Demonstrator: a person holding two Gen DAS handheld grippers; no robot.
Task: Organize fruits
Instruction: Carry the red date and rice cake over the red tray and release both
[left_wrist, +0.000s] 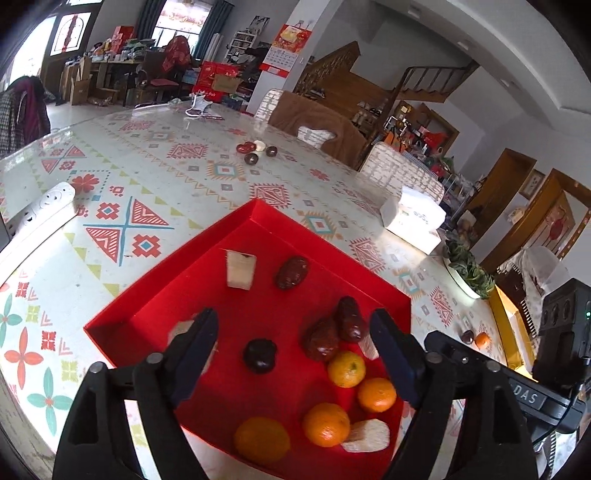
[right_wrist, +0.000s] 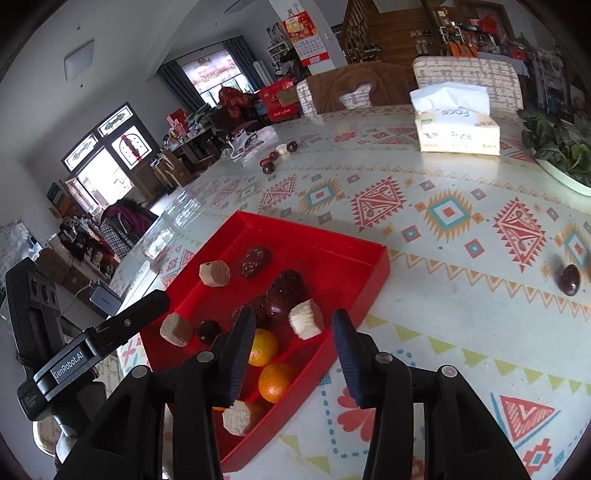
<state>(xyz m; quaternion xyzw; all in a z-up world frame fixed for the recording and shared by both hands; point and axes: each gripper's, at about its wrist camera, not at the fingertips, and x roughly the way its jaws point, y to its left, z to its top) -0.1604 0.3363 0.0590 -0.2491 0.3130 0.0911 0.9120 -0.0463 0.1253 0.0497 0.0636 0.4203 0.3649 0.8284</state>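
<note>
Fruit sitting in a red tray (left_wrist: 159, 295) near the table's (left_wrist: 110, 155) front edge: oranges (left_wrist: 346, 368) clustered at the tray's near corner, dates (left_wrist: 291, 272) and pale chunks (left_wrist: 241, 268) further in. Left gripper (left_wrist: 293, 326) spread wide over a dark plum (left_wrist: 260, 355), pinching nothing. Right gripper (right_wrist: 293, 330) partly spread, empty, above the tray's near edge. One stray plum (right_wrist: 569, 280) out toward the table's right edge.

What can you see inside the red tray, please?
Inside the red tray: oranges, dark red dates, pale cut chunks, one dark round fruit. The left claw hides some of them partly.
</note>
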